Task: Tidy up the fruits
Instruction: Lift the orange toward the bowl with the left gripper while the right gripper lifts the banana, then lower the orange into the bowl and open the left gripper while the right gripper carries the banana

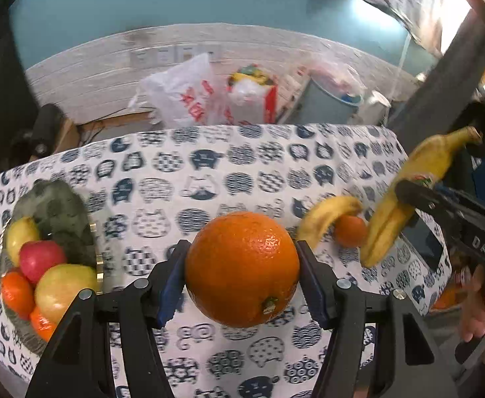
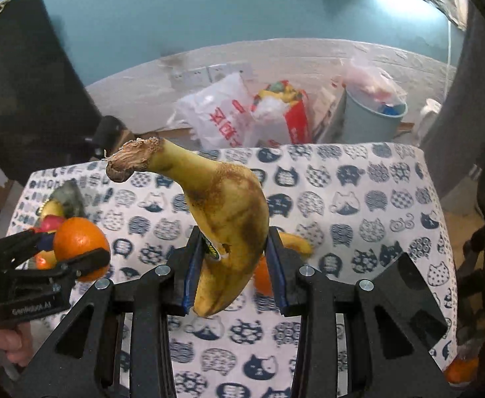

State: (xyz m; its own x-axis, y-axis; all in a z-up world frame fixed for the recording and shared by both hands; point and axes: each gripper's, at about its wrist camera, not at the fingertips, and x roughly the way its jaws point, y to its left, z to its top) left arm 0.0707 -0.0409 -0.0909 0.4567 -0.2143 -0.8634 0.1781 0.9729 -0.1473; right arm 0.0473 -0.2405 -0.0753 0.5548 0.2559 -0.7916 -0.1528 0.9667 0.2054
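Observation:
My left gripper (image 1: 242,273) is shut on a large orange (image 1: 242,267), held above the cat-print tablecloth (image 1: 209,172). My right gripper (image 2: 232,265) is shut on a spotted yellow banana (image 2: 229,219), stem up and to the left. That banana (image 1: 418,179) and the right gripper show at the right of the left wrist view; the orange (image 2: 80,242) and the left gripper (image 2: 73,258) show at the left of the right wrist view. A second banana (image 1: 325,219) and a small orange (image 1: 350,232) lie on the cloth. At the left stands a green fruit bowl (image 1: 60,209) with apples and small oranges.
Behind the table are plastic bags (image 1: 189,96), a grey bin (image 1: 328,106) and a wall with sockets. A dark chair back (image 2: 23,99) stands at the left. Something orange (image 2: 461,369) shows past the table's right edge. A hand (image 1: 484,315) holds the right gripper.

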